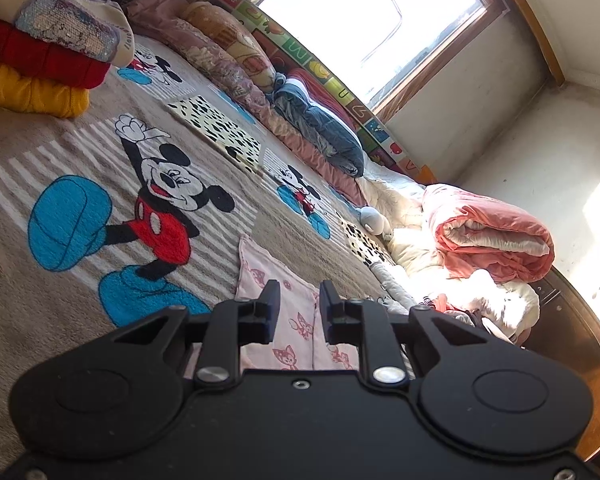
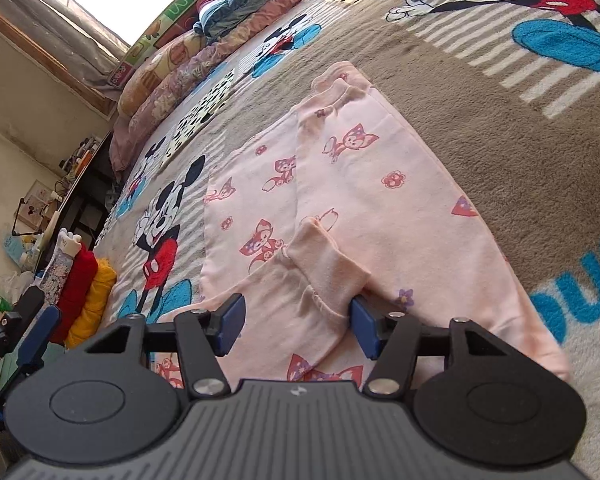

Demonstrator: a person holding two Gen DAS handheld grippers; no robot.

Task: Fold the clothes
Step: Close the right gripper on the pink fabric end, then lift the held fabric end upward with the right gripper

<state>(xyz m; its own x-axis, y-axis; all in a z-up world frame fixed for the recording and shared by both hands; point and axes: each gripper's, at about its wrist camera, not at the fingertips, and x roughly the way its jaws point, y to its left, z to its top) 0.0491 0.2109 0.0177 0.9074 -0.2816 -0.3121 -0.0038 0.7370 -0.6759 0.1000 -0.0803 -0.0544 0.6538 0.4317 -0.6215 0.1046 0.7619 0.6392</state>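
garment: pink printed top [image 2: 360,184], flat on the cartoon-print blanket [image 2: 480,120]; one cuffed sleeve [image 2: 320,268] lies turned inward across the body. i judge it partly folded, though how far along the fold is i cannot settle.
stack, far left: yellow, red and sequinned folded items [image 1: 40,56] piled at the blanket's edge, well apart from the work area; i read this as the place for folded pieces.
left gripper [image 1: 298,304]: jaws parted with a narrow gap, nothing between them; it hangs above the garment's edge, i judge to pin or lift that side.
right gripper [image 2: 296,322]: jaws wide apart, straddling the sleeve without clamping it, so i rate it as holding nothing.
bedding, right: rolled orange quilt [image 1: 496,236] and loose white cloth beside it, clear of the garment.
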